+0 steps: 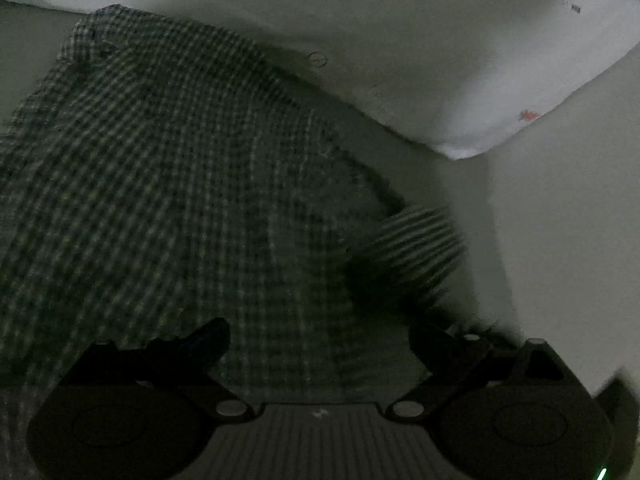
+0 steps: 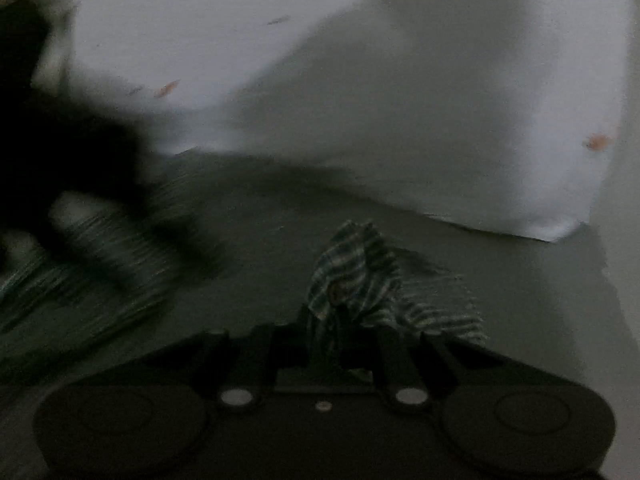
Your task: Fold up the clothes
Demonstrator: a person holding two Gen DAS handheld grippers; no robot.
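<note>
Left tongs wide above checked shirt, right tongs pinching its corner (blurred)

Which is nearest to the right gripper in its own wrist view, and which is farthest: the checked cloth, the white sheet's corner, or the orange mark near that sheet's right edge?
1. The checked cloth: pinched between the fingers of the right gripper, centre.
2. The white sheet's corner: beyond, to the right.
3. The orange mark: farther back, far right.
</note>
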